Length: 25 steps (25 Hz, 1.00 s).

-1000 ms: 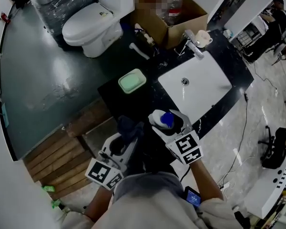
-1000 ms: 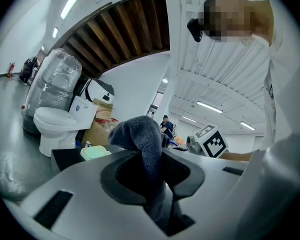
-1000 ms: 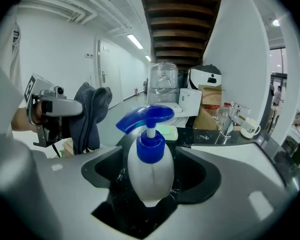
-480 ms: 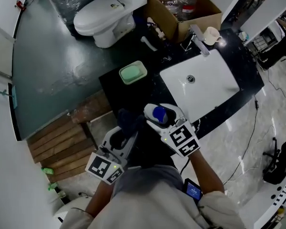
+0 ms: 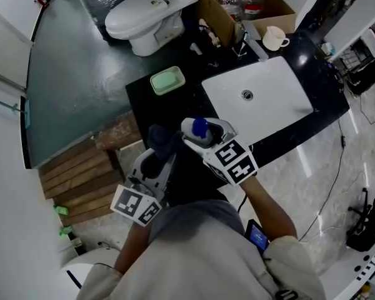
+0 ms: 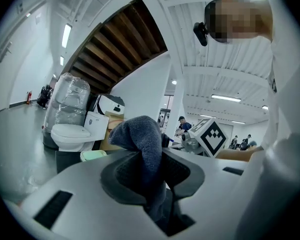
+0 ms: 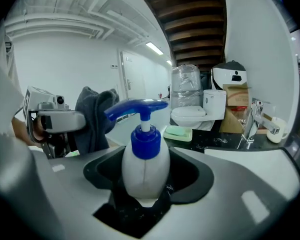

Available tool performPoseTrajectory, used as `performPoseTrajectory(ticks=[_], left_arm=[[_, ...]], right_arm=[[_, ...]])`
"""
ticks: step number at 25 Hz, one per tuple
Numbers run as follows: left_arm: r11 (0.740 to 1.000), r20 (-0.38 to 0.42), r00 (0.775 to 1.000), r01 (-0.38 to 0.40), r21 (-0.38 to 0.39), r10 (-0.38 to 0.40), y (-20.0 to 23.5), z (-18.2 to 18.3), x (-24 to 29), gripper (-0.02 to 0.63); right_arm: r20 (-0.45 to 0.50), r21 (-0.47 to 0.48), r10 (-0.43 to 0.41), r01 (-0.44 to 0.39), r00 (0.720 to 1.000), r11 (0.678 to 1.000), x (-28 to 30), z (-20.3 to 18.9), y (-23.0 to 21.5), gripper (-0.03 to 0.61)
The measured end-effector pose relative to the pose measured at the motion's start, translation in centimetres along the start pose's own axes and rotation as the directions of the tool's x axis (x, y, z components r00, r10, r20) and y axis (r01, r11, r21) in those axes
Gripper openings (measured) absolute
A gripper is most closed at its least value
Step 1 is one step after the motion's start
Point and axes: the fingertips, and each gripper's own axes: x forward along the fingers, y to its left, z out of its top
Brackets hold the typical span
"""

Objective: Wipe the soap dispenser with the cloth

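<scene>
The right gripper (image 5: 205,136), its wide jaws just now closing in, is holding the soap dispenser (image 7: 145,169) over the worktop's (image 5: 169,114) near edge, so the left gripper (image 5: 157,162), pinching the cloth (image 6: 142,139) just left of it, is needing firm, wrapping strokes.

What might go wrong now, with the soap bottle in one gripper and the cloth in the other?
The rounded soap dispenser may slip from the right hand-held gripper, whose jaws have just been closing on it, once the cloth pushes. Catching the blue pump could squirt soap.
</scene>
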Motion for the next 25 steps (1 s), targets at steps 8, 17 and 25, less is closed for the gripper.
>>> performPoseTrajectory(ticks=[8, 17, 25], left_arm=[[1.0, 0.006, 1.0, 0.004, 0.017, -0.004, 0.4, -0.3, 1.5, 0.089], [1.0, -0.028, 0.999, 0.028, 0.007, -0.028, 1.8, -2.0, 2.4, 0.089], [0.998, -0.04, 0.998, 0.056, -0.024, -0.057, 2.1, -1.8, 2.9, 0.089]], right_arm=[[-0.041, -0.117, 0.075, -0.079, 0.996, 0.99, 0.3, -0.2, 1.6, 0.258], [-0.048, -0.153, 0.114, -0.121, 0.992, 0.981, 0.5, -0.3, 2.1, 0.258], [-0.044, -0.133, 0.121, -0.126, 0.992, 0.983, 0.5, -0.2, 2.1, 0.258]])
